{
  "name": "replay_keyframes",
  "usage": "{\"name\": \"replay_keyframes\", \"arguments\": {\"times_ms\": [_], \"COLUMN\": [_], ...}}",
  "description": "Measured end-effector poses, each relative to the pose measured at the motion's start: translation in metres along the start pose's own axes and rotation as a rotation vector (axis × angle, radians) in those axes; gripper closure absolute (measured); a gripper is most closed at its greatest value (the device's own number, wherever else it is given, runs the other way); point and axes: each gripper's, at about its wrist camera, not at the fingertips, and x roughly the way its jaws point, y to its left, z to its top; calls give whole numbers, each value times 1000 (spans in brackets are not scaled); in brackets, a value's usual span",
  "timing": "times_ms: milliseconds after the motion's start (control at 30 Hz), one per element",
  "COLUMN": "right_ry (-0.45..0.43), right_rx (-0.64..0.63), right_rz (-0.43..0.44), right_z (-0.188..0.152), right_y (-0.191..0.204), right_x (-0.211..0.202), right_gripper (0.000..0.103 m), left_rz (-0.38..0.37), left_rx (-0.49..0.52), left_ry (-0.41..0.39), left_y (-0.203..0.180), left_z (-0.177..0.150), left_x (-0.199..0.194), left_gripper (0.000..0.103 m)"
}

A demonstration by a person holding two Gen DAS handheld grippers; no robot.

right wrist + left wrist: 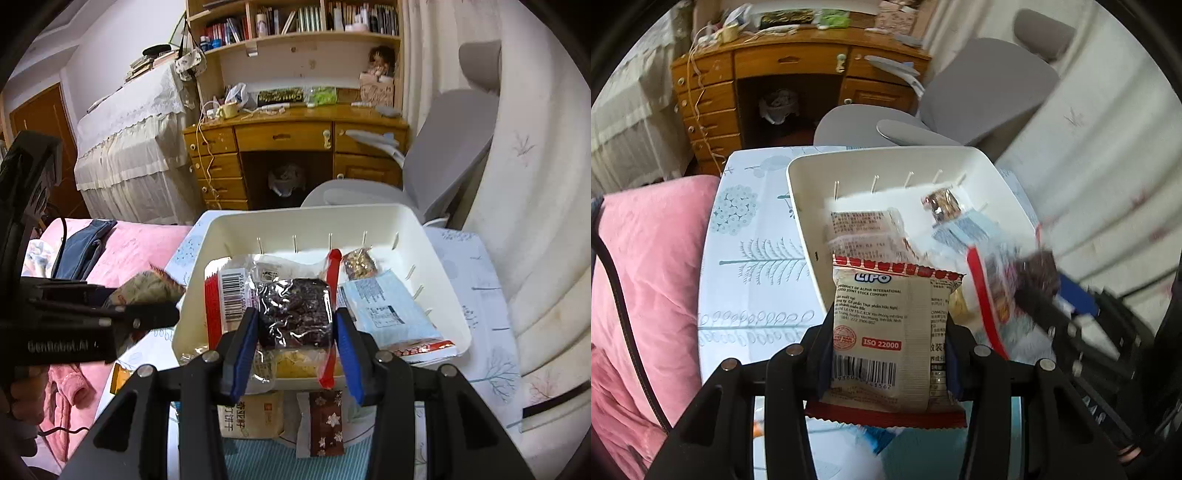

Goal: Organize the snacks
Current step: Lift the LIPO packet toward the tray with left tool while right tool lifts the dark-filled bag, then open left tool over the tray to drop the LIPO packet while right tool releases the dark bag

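Observation:
My left gripper [886, 325] is shut on a beige LIPO snack packet [890, 332] with red ends, held at the near left rim of the white bin [801, 206]. My right gripper [295, 325] is shut on a dark clear-wrapped snack pack [295, 314] over the bin [229, 236]. The bin holds several packets, among them a pale blue one [384, 306] and a nut bar [360, 264]. The right gripper shows blurred in the left wrist view [1038, 280]; the left gripper with its packet shows in the right wrist view [147, 295].
The bin stands on a tree-print tablecloth [753, 258]. More packets [251, 417] and a dark star-print bar [327, 424] lie in front of it. A pink blanket [653, 258] is at the left, a grey chair [443, 166] and wooden desk [288, 136] behind.

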Motion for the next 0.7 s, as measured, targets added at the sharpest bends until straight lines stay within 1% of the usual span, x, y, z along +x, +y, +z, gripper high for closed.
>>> {"name": "replay_keyframes", "arguments": {"times_ms": [100,200,233,267,300,333,367,533,700], "right_ry": [2,3,7,11,19,31,44,60,42], "right_rx": [8,18,24,28,40,49,60,99,116], "right_rz": [28,44,50,55,60,63,68,67,54], "right_z": [-2,-3,-3,-3,-3,-4,-4,-6,-10], "right_y": [-6,-13,-15,-17,-19,-20,-22,-26,-22], "right_x": [10,20,23,25,28,31,34,36,19], "right_gripper": [61,61,61,60,59,58,57,49,47], "left_rz": [-19,-70,-85,-88,-89,-84,-83,-96,-93], "left_rx": [-57,-105,-122,-131,-134,-137,-138,-140,-130], "left_ry": [-35,-46,-42,-37,-33,-31,-32,-21,-11], "left_y": [5,9,10,11,11,11,11,15,17], "left_z": [4,5,6,6,7,7,7,4,-8], "left_x": [9,17,21,23,25,26,25,22,10], "left_gripper": [58,57,56,49,39,35,33,31,30]}}
